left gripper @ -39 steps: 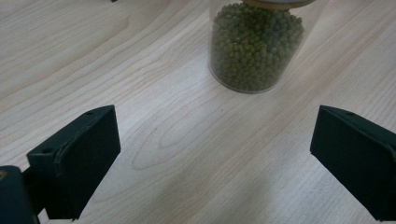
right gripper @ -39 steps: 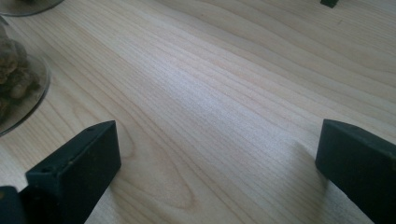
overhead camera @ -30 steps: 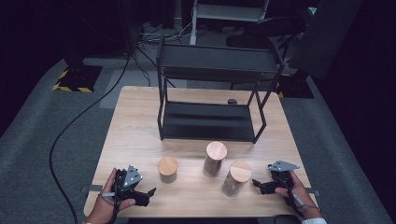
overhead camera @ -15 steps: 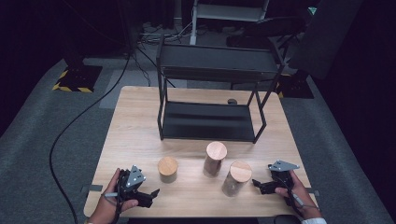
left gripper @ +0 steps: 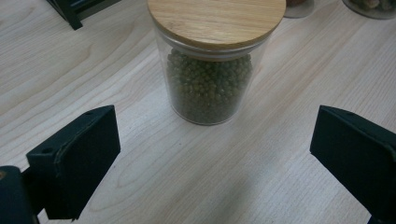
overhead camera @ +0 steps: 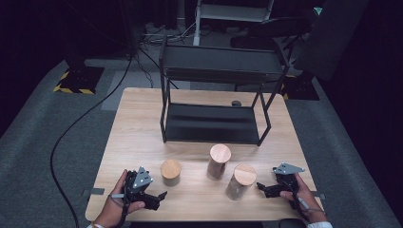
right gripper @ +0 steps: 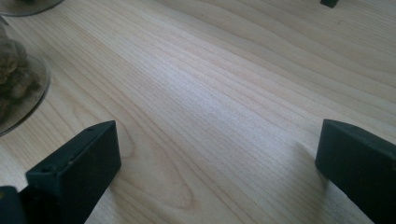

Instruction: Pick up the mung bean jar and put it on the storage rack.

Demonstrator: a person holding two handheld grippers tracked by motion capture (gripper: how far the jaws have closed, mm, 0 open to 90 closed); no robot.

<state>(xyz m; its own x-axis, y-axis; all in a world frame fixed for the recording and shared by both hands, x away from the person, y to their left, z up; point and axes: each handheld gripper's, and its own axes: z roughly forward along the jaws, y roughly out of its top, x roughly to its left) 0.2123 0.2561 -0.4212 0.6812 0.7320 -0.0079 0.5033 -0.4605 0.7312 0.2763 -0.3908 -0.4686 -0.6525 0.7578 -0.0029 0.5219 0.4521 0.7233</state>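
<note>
Lab: dark room, floor cables, hazard tape

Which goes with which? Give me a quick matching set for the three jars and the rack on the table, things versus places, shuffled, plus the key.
1. short jar
2. middle jar
3. right jar
4. black rack

A. far half of the table
B. nearest the right gripper
C. ahead of the open left gripper
D. between the other two jars

Pairs: 1-C, 2-D, 3-B, 4-A

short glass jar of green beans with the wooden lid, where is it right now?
In the high view the short glass jar of green beans stands front-left on the wooden table, leftmost of three jars, just ahead of the open left hand-held gripper.
</note>
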